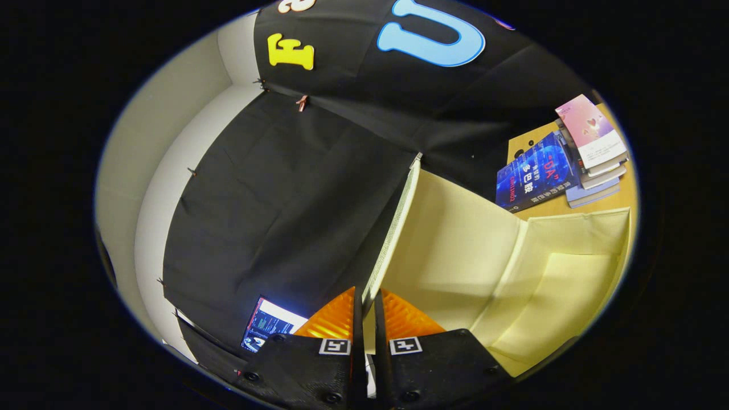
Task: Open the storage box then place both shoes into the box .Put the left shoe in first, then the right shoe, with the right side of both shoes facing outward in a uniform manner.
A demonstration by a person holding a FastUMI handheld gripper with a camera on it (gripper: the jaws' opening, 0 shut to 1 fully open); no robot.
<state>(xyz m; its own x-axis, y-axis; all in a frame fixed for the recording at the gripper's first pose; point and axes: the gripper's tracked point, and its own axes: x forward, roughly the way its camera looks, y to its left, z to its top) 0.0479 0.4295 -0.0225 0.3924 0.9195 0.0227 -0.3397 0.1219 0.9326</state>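
The fingers are pressed nearly together, pinching the thin edge of the storage box lid, which rises edge-on straight ahead of them. Right of the lid the cream box lies open, its pale inside walls showing. Beyond the box, on the wooden counter, sits a stack of books with a blue book leaning against it.
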